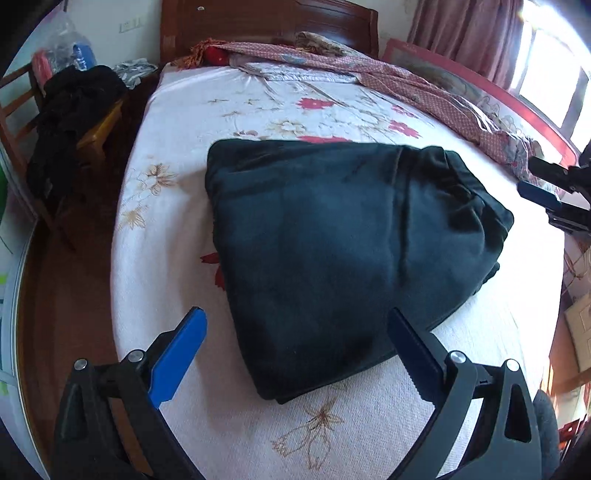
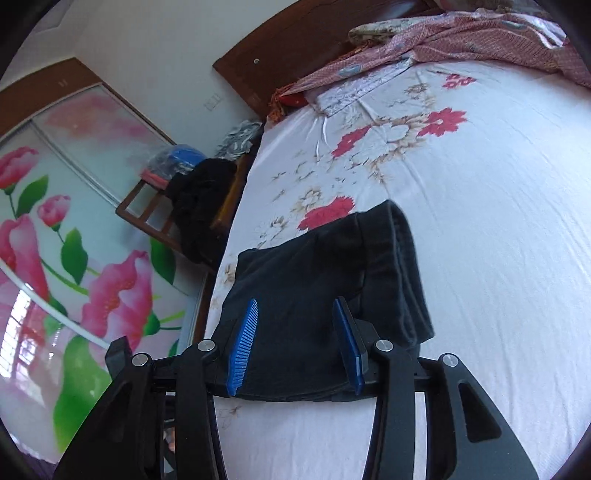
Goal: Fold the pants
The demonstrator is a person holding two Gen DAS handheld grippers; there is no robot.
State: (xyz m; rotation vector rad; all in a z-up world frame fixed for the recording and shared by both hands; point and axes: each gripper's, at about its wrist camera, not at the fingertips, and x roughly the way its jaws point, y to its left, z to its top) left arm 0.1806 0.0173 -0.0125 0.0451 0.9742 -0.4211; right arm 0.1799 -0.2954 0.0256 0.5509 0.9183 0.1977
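Note:
Dark pants (image 1: 332,240) lie folded into a thick, squarish bundle in the middle of a white flowered bed sheet (image 1: 221,110). My left gripper (image 1: 295,314) hovers over the bundle's near edge, its blue pads spread wide and touching nothing. At the right edge of the left wrist view, my right gripper (image 1: 546,188) shows beside the bundle's far corner. In the right wrist view the pants (image 2: 314,266) lie just beyond my right gripper (image 2: 295,301). Its pads stand apart above the cloth and press on nothing.
A wooden chair heaped with black clothes (image 1: 74,110) stands left of the bed on a wood floor (image 1: 66,295). A red patterned blanket (image 1: 424,88) lies along the headboard (image 1: 266,22) and the far side. A wardrobe with flowered doors (image 2: 74,221) stands beyond the chair.

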